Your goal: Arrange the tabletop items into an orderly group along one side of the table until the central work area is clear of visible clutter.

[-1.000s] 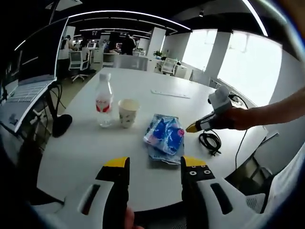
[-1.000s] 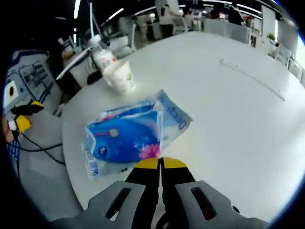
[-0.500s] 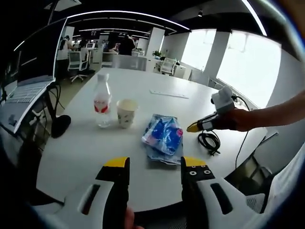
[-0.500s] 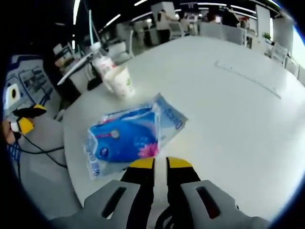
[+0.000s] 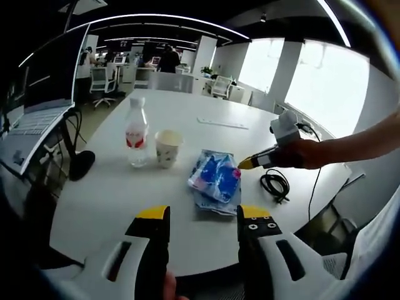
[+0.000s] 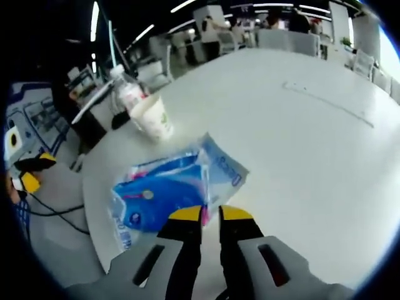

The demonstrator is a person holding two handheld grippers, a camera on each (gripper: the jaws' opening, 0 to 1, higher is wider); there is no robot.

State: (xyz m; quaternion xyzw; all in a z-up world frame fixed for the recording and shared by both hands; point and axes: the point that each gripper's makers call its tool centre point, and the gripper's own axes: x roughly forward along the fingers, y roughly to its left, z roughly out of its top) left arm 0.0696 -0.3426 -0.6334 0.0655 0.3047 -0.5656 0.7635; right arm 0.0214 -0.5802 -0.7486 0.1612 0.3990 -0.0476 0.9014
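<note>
Right tool (image 6: 211, 214) moved onto blue packet (image 6: 165, 190) edge, slightly parted

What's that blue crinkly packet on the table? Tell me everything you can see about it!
The blue packet is a soft, shiny plastic pack, blue with pink and white print and a clear edge bearing blue letters. It lies flat and a bit wrinkled on the white table, near its edge, apart from the paper cup and the water bottle. The right gripper is right at its edge, jaws slightly apart; I cannot tell if they touch it.
</note>
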